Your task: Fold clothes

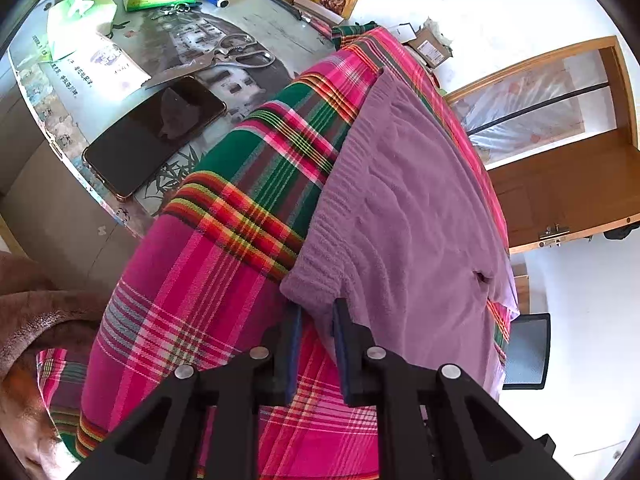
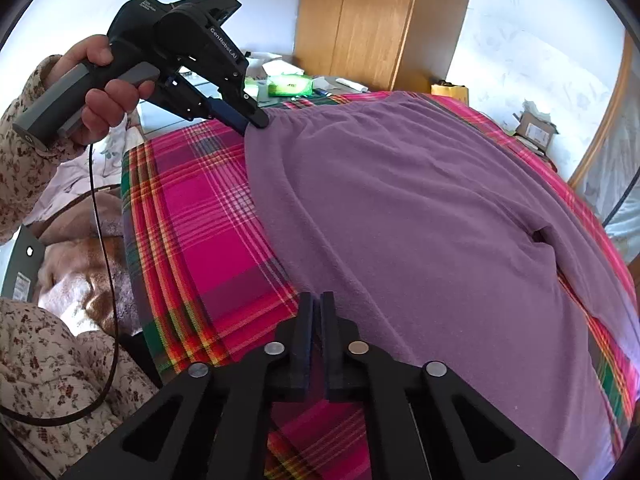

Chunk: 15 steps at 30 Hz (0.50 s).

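Purple fleece garment (image 2: 420,208) lies spread flat over a pink, green and red plaid cloth (image 2: 192,208) that covers the table. My left gripper (image 1: 316,312) sits at the garment's ribbed corner with its jaws a narrow gap apart, the cloth edge just at the tips; I cannot tell whether it is pinched. My right gripper (image 2: 318,304) hovers at the near edge, jaws almost together and nothing between them. Beside the plaid, a phone (image 1: 154,136) and scissors (image 1: 240,54) lie on the bare tabletop.

A home bedroom: wooden wardrobe (image 2: 362,20), plaid bedspread (image 2: 208,216)
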### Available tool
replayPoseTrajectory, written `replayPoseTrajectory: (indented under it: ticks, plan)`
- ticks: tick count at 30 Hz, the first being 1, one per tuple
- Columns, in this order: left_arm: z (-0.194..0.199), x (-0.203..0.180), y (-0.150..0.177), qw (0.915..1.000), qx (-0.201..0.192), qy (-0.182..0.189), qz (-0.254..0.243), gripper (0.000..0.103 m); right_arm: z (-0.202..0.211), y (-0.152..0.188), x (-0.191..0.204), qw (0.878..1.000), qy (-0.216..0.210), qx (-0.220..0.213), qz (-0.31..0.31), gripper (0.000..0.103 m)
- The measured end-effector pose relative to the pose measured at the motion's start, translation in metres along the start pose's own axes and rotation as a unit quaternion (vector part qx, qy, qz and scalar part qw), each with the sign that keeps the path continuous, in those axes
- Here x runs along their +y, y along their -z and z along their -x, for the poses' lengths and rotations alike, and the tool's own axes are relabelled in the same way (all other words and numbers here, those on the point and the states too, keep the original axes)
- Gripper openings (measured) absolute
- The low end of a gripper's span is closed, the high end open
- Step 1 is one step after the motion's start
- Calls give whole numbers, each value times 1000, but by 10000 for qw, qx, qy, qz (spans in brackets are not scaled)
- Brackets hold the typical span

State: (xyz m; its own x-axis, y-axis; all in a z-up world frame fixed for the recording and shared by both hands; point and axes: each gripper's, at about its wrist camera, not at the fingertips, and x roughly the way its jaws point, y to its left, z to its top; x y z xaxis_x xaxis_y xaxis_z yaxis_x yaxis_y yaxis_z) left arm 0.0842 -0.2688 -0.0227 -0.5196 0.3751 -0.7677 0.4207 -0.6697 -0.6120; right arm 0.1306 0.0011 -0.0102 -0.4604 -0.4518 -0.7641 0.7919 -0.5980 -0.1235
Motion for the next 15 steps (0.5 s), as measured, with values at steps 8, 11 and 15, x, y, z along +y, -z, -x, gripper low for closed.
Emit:
replayPoseTrajectory:
  ticks: [8, 11, 15]
  plan:
    - [10, 5, 7, 9997, -161, -105, -171, 10, 7, 1, -2, 9997, -177, -21, -169, 0]
    - [9, 6, 8, 9996, -195, -104, -162, 10, 8, 1, -3, 9998, -77, -30, -185, 0]
    - [9, 6, 8, 9996, -190, -103, -158, 10, 10, 1, -6, 9998, 55, -42, -207, 13]
